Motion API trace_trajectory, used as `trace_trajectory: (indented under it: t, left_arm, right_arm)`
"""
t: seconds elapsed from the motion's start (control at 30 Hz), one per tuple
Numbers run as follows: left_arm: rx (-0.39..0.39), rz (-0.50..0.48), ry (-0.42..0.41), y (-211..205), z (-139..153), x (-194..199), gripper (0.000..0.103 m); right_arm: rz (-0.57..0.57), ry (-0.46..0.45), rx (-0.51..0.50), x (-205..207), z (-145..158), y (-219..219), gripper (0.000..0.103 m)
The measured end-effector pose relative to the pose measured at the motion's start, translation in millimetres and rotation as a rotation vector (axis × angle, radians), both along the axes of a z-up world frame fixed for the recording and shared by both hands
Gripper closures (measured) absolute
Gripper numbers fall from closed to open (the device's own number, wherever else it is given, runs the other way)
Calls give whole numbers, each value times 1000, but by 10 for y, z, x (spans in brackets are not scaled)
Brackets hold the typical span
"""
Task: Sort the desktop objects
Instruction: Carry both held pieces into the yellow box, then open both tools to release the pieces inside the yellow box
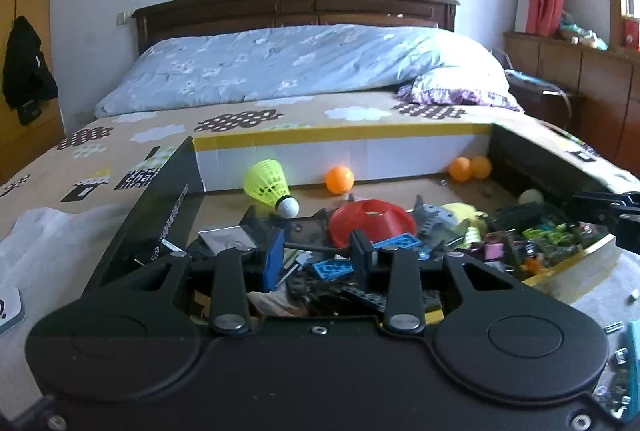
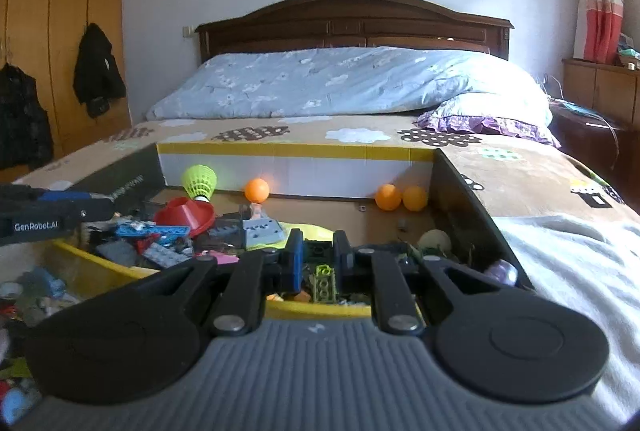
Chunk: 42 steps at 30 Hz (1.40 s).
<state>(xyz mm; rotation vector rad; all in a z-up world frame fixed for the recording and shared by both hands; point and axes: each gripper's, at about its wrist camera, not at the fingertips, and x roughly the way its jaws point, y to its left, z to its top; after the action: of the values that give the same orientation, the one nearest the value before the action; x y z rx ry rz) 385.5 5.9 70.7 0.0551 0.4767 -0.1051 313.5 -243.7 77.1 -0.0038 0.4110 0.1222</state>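
Sorting looks barely begun from where I sit. Nearly everything is heaped in the open cardboard box [image 1: 400, 155] that lies on the bed [image 1: 120, 151]: a yellow shuttlecock [image 1: 270, 187], a red cone [image 1: 370, 221], blue bricks [image 1: 396, 243], a lone orange ball [image 1: 339, 179] by the back wall, two more orange balls [image 1: 470, 168] touching each other in the far right corner, and a tangle of dark and green pieces [image 1: 540, 231] toward the right. I judge most of the job is still ahead, since I see no separate, tidy groups anywhere.

My left gripper [image 1: 316, 251] hovers over the near left part of the pile with its fingers partly apart; a thin dark rod crosses the gap, but I cannot tell whether the pads touch it or it just lies in the pile beyond. My right gripper [image 2: 316, 263] has its fingers nearly together, with a narrow slot between the pads. A lime-green piece [image 2: 324, 283] shows through that slot, seemingly in the box below and not clamped; I would not swear to it.

The left wrist view gives me the box's left black wall, a white cloth [image 1: 60, 231] beside it, and small metal bits scattered on the bedding at the far right, plus the tip of the right gripper. The right wrist view alone shows a pale purple ball [image 2: 502, 271] at the box's near right corner, a second loose jumble of things [image 2: 36, 295] outside the box on the left, and the left gripper from the side.
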Motion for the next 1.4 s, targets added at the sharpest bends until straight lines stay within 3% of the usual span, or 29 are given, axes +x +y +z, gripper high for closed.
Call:
trace_trajectory:
  t: [0.13,0.27,0.57,0.73,0.9,1.13,1.4]
  left_arm:
    - [-5,13,-2,21,-45,-15,46]
    - [2,0,-2,10,-11,-120,30]
    - [40,-77,-2,-149,232,-708,14]
    - [36,-117,31,-230,271,-1147,6]
    - [36,-170,50,-228,206,-1685,6]
    - [-47,-176,100,-162,160,-2337,6]
    - [1,-148,58,-66,176,-2942,6]
  right_arm:
    - [-11,18,-5,41,-94,-32,56]
    - [-13,28,-14,-57,-120,-70,40]
    - [46,-10,6,-655,222,-116,10]
    - [94,-15,6,-1063,301,-64,0]
    - [115,21,40,-1482,264,-83,0]
    - [85,86,119,-2145,40,-84,0]
    - [97,60,100,-2898,-281,234,0]
